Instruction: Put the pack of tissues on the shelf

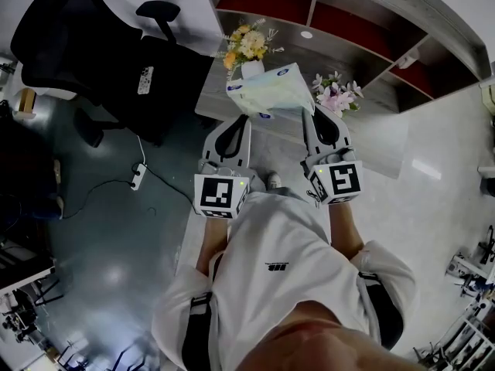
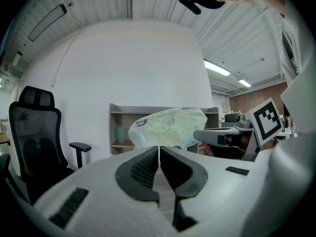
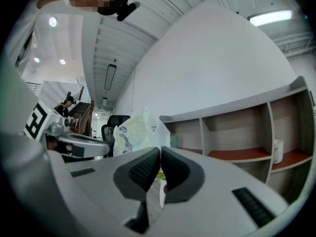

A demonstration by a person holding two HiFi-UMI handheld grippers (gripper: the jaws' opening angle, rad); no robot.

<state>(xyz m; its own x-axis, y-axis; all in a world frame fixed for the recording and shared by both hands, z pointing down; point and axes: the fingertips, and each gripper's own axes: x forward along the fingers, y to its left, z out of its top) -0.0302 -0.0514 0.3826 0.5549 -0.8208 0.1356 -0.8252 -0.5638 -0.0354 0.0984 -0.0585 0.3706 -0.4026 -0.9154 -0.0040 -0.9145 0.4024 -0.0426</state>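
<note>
just beyond the tips of both grippers, the pack of tissues [image 1: 271, 90] is hanging in the air above a small grey tabletop [image 1: 213, 97]. the right gripper [image 1: 308, 114] is reaching in from the pack's right side, and its fingers [image 3: 140, 169] are clenching together on the pack's edge, with a thin pale strip of the wrapper showing in the slit between them. in the right gripper view the pack is rising straight up from those fingertips and leaning toward the left finger. the left gripper [image 1: 246, 120] is sitting at the pack's lower left corner with its fingers [image 2: 140, 169] pressing shut against each other. nothing is showing between them in the left gripper view, where the pack is floating just past and above the fingertips. whether they are pinching any wrapper film is not clear. in that same view the right gripper is coming in from the right and meeting the pack's far end.

ahead of the fingers and past the pack, a vase of yellow flowers [image 1: 247, 43] is standing on the tabletop. a bunch of pink flowers [image 1: 334, 95] is standing just right of the right fingertips. farther ahead, the wooden shelf [image 1: 348, 22] with red boards is standing against the wall, well apart from the pack. off to the left of the left fingers, a black office chair [image 1: 93, 45] is standing on the floor.
</note>
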